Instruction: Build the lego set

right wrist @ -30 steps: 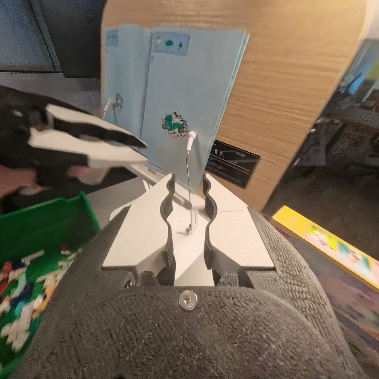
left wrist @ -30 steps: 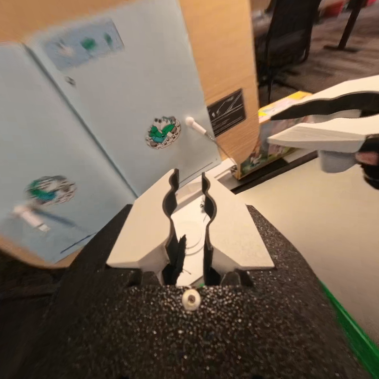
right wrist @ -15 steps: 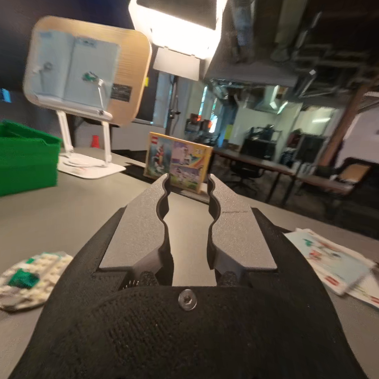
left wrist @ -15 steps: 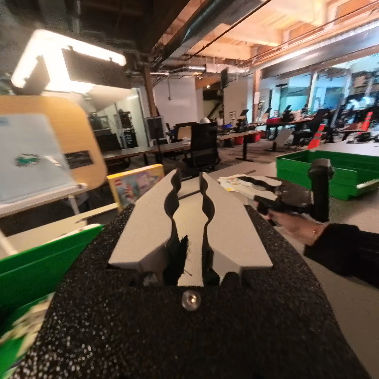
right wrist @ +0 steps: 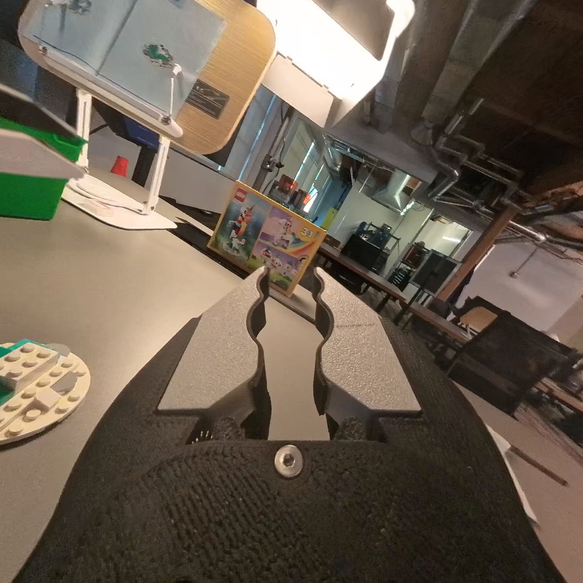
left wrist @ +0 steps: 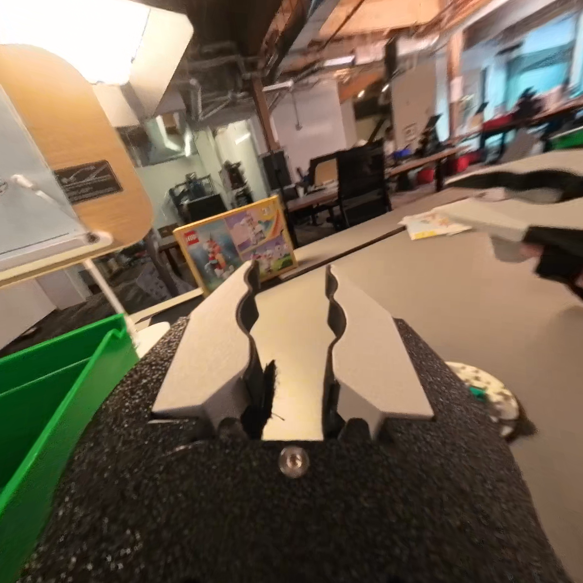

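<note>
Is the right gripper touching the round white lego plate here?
Apart. The right wrist view shows bare grey table between the right gripper and the round white lego plate, which lies off to the left, with nothing between its open jaws.

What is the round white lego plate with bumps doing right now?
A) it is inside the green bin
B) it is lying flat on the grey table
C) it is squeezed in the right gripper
B: the round white studded lego plate lies flat on the grey table, beside the open, empty right gripper.
</note>
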